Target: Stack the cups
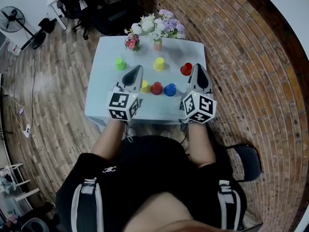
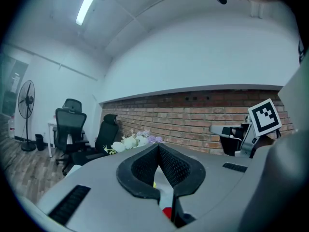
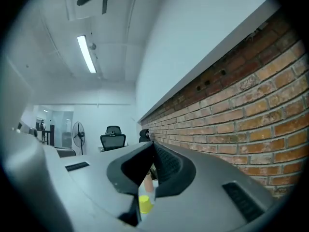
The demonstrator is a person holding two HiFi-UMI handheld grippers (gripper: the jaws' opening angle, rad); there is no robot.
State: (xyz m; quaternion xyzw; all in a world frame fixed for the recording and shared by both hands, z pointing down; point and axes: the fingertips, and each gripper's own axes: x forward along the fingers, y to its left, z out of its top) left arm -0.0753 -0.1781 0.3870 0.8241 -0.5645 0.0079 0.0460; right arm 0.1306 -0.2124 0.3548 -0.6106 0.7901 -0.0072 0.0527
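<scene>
Several small cups stand on the pale table (image 1: 106, 100): a green cup (image 1: 120, 64), a yellow cup (image 1: 159, 64) and a red cup (image 1: 186, 69) in a far row. Nearer are a red cup (image 1: 156, 88), a blue cup (image 1: 170, 89) and a second yellow cup (image 1: 144, 86), half hidden behind my left gripper (image 1: 137, 68). That gripper is held level above the near row, its jaws shut and empty (image 2: 158, 147). My right gripper (image 1: 198, 67) hovers near the table's right edge beside the far red cup, also shut on nothing (image 3: 152, 144). Under its jaws a yellow cup (image 3: 144, 203) shows.
A large flower bunch (image 1: 157, 25) and a small bouquet (image 1: 131, 41) stand at the table's far edge. A brick wall (image 1: 241, 57) curves round the right side. Office chairs (image 1: 82, 1) and a fan (image 1: 13, 18) are at the back left. My lap is below the table's near edge.
</scene>
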